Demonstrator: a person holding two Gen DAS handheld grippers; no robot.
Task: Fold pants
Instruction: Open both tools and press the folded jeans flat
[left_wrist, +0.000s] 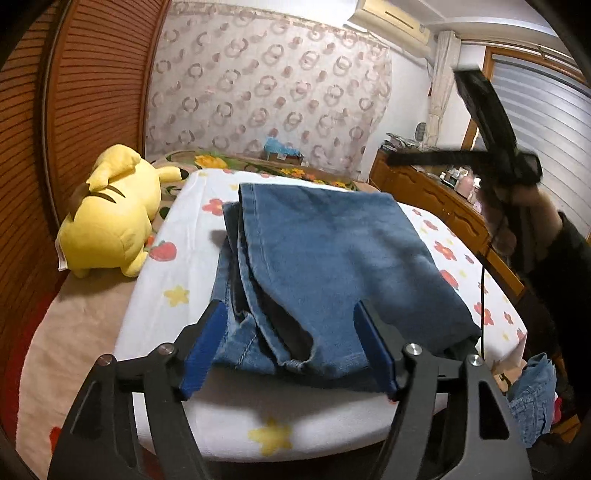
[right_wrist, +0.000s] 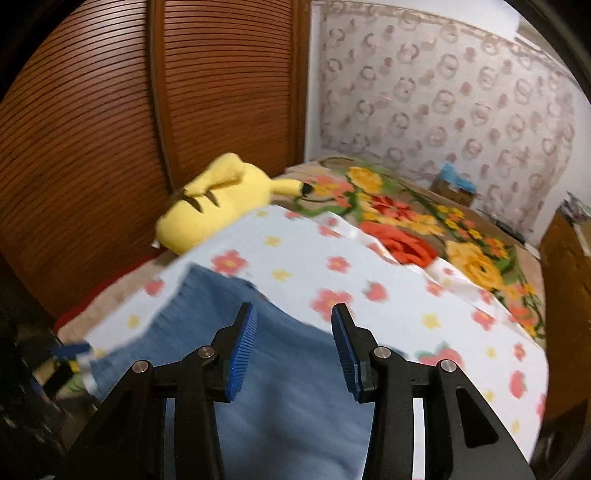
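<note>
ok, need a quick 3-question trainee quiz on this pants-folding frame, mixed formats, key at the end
1. True or false: the left gripper is clamped shut on the jeans.
2. Multiple choice: the yellow plush toy, seen from the left wrist camera, lies A) on top of the jeans, B) left of the jeans, beside the wooden slatted doors, C) on the wooden dresser.
3. Fill in: the jeans lie on a white sheet printed with ____.

Key
1. False. Its jaws stand open, one on each side of the near edge of the jeans, pads not pressing.
2. B.
3. Flowers, with a few strawberries. The right gripper is open above the same sheet and denim.
</note>
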